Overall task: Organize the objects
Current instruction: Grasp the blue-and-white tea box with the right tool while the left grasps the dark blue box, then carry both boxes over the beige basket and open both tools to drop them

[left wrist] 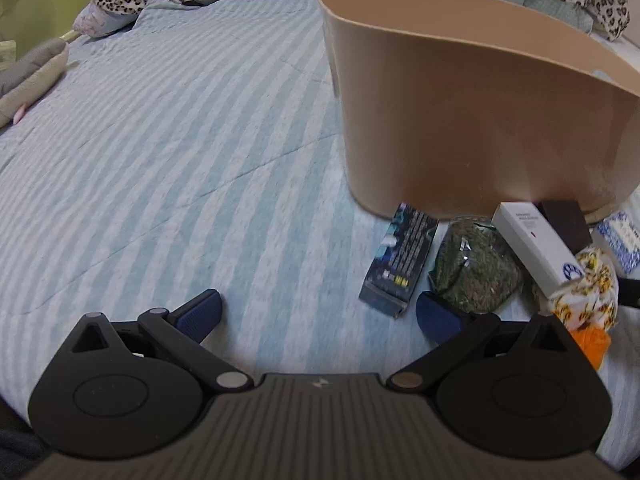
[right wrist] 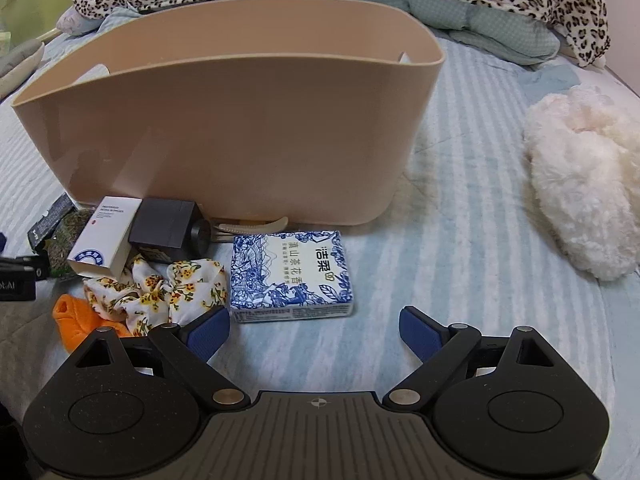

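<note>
Both tongs spread, empty: left tongs [left wrist: 318,312], right tongs [right wrist: 314,320] | blue-and-white paper tissue pack [right wrist: 291,276] on striped bed, before tall beige plastic bin [right wrist: 224,128] | risk: soft pack slips or snags the bin's high rim.

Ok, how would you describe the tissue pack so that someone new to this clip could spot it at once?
Find the big beige tub standing on the striped bed cover. In front of it lies a row of small items; the tissue pack is the rightmost, lying flat just ahead of the open right gripper. It alone is white with blue porcelain-style drawings and printed characters, unlike the floral scrunchie beside it.
</note>
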The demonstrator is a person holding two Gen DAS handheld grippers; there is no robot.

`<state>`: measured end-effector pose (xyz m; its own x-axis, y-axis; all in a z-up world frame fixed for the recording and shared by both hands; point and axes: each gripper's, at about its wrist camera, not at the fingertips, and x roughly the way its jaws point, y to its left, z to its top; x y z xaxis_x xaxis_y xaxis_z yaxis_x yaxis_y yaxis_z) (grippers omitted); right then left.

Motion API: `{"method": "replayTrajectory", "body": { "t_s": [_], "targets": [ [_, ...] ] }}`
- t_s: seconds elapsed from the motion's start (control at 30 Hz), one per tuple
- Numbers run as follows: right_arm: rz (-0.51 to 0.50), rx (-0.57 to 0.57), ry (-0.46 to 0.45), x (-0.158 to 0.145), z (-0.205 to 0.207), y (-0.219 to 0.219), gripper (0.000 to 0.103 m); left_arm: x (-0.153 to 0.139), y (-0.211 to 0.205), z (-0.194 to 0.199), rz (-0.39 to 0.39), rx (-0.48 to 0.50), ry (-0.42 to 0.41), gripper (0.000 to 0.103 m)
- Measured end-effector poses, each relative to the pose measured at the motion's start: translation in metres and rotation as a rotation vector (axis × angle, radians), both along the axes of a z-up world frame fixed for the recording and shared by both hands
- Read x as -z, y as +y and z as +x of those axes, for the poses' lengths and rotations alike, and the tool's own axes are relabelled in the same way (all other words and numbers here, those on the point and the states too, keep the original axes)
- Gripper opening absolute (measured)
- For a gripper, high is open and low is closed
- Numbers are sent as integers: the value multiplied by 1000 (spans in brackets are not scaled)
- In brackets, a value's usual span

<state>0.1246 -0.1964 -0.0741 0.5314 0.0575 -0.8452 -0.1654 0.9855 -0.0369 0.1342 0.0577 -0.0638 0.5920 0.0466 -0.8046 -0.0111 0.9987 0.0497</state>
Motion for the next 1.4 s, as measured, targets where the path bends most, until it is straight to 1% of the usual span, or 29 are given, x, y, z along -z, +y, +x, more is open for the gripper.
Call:
{"method": "replayTrajectory", "body": {
  "t_s": [0.03,0.07,0.1,0.13,0.17,0.23,0.27,0.3,0.33,0.4,0.5,0.6,0.7,0.8,0.9,1.0,1.1,1.17,1.27,1.4],
  "targets": [
    [5,-2,2,1,2,1,90,1,0,1,2,10,-7,103],
    [13,-3,3,2,3,2,90,2,-1,2,4,22,-15,100],
    [19,-5,4,3,5,3,88,3,-2,2,3,38,-25,93],
    [22,-8,4,4,6,4,86,3,-3,2,2,52,-34,92],
    [24,-10,2,4,7,5,85,2,-4,1,4,65,-45,86],
    [32,-14,-3,4,7,7,76,1,-9,0,10,94,-65,76],
    [39,-14,-5,4,7,7,74,0,-11,-1,7,110,-77,65],
    [50,-13,-6,4,6,7,67,-1,-13,-2,0,127,-85,55],
    [63,-13,-3,4,5,7,61,-1,-15,-3,-4,141,-90,49],
    [71,-9,-5,3,3,6,60,-2,-19,-5,-3,167,-97,25],
    [77,-8,-12,-1,-2,6,60,-4,-22,-9,-4,185,-92,24],
    [84,6,-17,-6,-10,3,60,-10,-18,-15,-29,172,-78,24],
    [89,32,-57,-19,-19,-1,60,-23,-13,-22,-50,166,-83,24],
    [94,38,-102,-38,-32,-5,60,-42,-11,-32,-55,167,-120,24],
    [98,45,-164,-63,-41,-10,60,-62,-11,-38,-64,166,-157,24],
    [101,52,-229,-87,-49,-14,60,-81,-16,-48,-53,166,-212,24],
    [110,66,-291,-106,-45,-17,60,-101,-20,-46,-52,175,-260,24],
    [118,71,-316,-114,-38,-20,60,-114,-23,-45,-59,180,-292,24],
    [124,70,-352,-125,-30,-16,60,-129,-28,-37,-45,192,-333,24],
    [123,54,-390,-138,-12,-8,60,-142,-42,-17,-20,209,-360,24]
  ]
}}
